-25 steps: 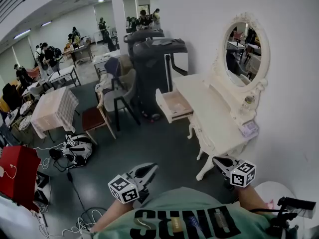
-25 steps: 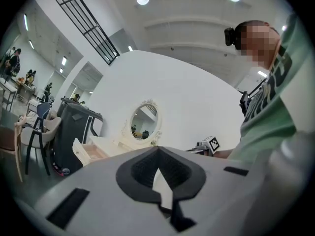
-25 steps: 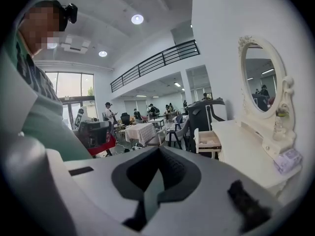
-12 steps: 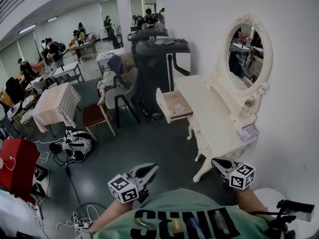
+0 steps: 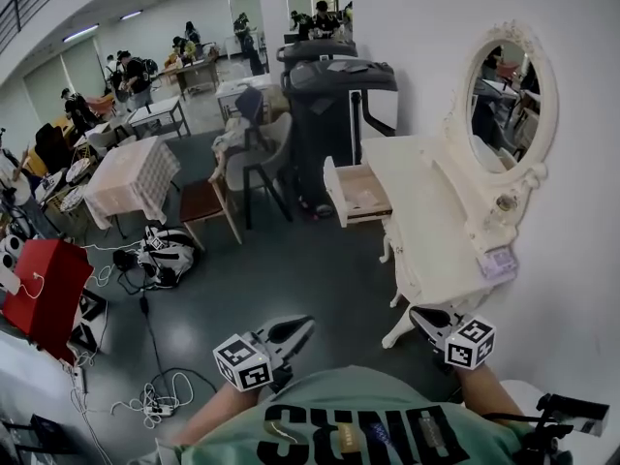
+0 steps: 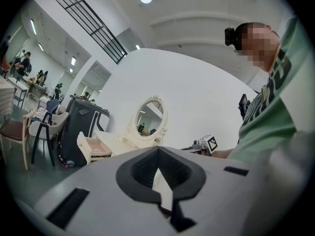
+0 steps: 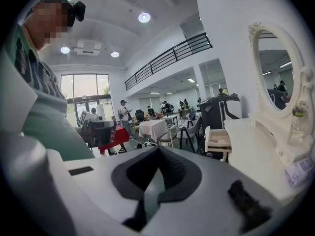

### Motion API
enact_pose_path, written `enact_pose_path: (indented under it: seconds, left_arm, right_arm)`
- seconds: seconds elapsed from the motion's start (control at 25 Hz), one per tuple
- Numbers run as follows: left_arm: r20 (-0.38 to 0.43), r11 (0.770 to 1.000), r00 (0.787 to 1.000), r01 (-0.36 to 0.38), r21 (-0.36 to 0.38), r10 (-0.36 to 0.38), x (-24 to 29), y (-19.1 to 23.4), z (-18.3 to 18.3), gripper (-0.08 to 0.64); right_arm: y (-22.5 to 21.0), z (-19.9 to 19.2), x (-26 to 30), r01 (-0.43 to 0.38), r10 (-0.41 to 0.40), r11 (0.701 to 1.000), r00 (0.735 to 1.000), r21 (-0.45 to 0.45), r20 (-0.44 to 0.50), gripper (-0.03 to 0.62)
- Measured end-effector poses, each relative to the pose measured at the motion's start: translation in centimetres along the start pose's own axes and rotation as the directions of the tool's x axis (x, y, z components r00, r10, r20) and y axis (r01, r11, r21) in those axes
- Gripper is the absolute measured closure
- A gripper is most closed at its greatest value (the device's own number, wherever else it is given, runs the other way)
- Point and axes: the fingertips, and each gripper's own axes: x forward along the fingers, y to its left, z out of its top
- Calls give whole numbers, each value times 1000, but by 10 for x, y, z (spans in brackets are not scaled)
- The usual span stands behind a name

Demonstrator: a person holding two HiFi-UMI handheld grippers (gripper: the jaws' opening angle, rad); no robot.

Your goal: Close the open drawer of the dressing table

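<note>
The open drawer was seen pulled well out from the far end of the dressing table, its pale interior exposed and its front panel turned toward the chair and the dark machine close by. The table was set against the white wall, with the oval mirror raised behind its top. The drawer lay well apart from both tools, so nothing was in contact with it. The left gripper and the right gripper were held low near the person's chest and pointed forward, each with its jaws clenched together on nothing. Such a carry was judged to suit an approach, since a closed tip could be pressed flat against the drawer front.
</note>
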Motion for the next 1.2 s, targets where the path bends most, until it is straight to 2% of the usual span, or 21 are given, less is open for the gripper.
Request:
enact_pose_path:
  seconds: [0.16,0.32,0.48,0.68,0.8,1.2]
  left_arm:
    - [-9,1000,1000,-22,-4,22,-4,7,-2,552]
    - [12,999,1000,-28,-17,29,-18,33,6,552]
    - [41,1000,999,-6,-21,7,-34,76,22,552]
    - [48,1000,999,20,24,-21,-71,143,62,552]
    - [46,999,999,24,45,-26,-89,182,82,552]
    - [28,999,999,41,5,-41,-126,276,104,552]
  right_arm:
    - [-5,-6,14,-20,21,1000,1000,12,-16,580]
    - [0,0,42,-26,26,1000,999,9,-31,580]
    - [5,23,88,-11,10,1000,999,-21,-34,580]
    - [26,57,158,5,-7,998,1000,-62,-30,580]
    - [30,73,195,28,-29,998,999,-53,-20,580]
    - [32,92,285,75,-78,997,993,-35,-87,580]
